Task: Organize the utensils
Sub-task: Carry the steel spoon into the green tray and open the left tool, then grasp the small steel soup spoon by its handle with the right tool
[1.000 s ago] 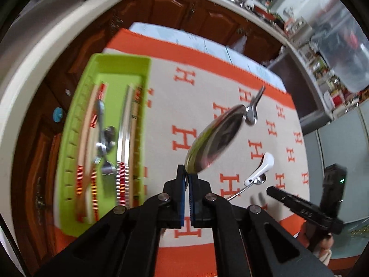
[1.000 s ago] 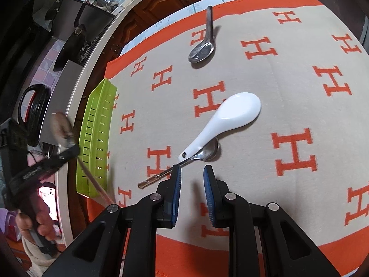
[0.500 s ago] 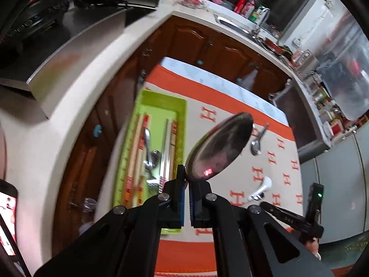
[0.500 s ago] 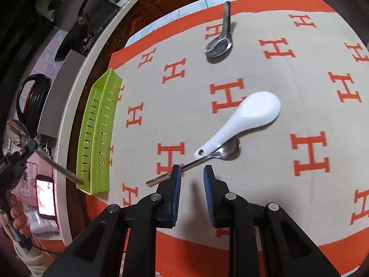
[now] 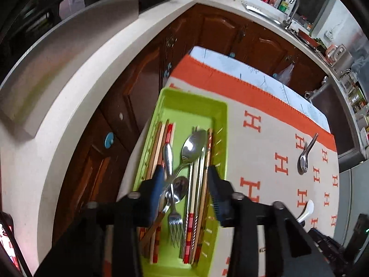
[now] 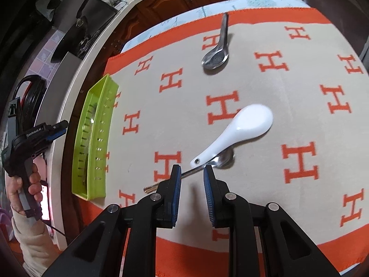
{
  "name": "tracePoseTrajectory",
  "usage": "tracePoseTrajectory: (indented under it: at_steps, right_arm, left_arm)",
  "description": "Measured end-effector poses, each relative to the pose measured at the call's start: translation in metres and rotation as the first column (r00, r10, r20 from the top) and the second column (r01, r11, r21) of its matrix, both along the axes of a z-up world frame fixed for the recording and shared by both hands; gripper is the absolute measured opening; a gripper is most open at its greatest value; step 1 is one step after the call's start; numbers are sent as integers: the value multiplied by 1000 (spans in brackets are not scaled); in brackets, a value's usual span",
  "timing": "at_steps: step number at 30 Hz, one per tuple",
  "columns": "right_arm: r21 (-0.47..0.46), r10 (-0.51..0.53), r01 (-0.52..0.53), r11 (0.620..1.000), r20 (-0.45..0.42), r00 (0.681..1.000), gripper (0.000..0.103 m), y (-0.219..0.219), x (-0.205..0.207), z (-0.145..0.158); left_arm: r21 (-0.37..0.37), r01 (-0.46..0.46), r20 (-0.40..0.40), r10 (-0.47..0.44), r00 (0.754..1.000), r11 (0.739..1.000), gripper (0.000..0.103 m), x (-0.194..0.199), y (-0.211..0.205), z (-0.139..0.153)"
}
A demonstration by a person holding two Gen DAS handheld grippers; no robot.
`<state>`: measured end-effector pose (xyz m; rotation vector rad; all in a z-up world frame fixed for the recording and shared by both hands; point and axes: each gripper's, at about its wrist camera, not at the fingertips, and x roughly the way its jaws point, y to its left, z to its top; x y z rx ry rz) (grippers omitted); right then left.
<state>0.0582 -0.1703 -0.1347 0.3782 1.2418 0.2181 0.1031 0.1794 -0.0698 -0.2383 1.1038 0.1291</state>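
My left gripper (image 5: 184, 175) is open above the green tray (image 5: 196, 99). A large metal spoon (image 5: 192, 145) lies in the tray among chopsticks, a fork (image 5: 174, 221) and other spoons, free of the fingers. My right gripper (image 6: 191, 173) is open just above the cloth. Its fingertips straddle the handle of a metal spoon (image 6: 221, 160) that lies under a white ceramic spoon (image 6: 242, 127). A short metal spoon (image 6: 216, 53) lies at the far side of the cloth. The tray also shows at the left in the right wrist view (image 6: 96, 138).
An orange and beige cloth with H marks (image 6: 276, 92) covers the table. Brown cabinets (image 5: 230, 30) and a pale counter (image 5: 69, 53) curve around the table's far and left sides. The left gripper (image 6: 55, 130) shows in the right wrist view beside the tray.
My left gripper swung over the tray, opened and let go of the large metal spoon, which now lies in the tray. My right gripper came closer to the spoon handle.
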Motion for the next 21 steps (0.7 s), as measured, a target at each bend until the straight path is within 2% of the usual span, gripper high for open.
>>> tracePoseTrajectory:
  at_steps: [2,7,12,16,19,21]
  right_arm:
    - [-20,-18,18,1000,14,1000,21,-5,5,6]
    - [-60,-68,72,996,60,996,21,-21,32,24]
    - [-60,-115,119,991,64,991,21,-33,80,30]
    - [-42,-171,173,984,51,984,21,-41,124,19]
    - [-13,-220,220,976,-4,976,21,-50,155,-1]
    - [-11,-233,233,973,-25,972,21,-51,165,-10]
  left_arm:
    - [16,17,17,-17,1000,1000,46,-3,-8,2]
    - [-4,62,52,-62,997,998,52,-7,-35,4]
    - [2,136,93,-135,986,991,71,-8,-72,4]
    - [3,172,95,-172,981,985,71,-1,-96,-1]
    - [-5,180,102,-179,979,984,72,4,-103,-4]
    - [-13,182,110,-180,978,983,79,7,-104,-5]
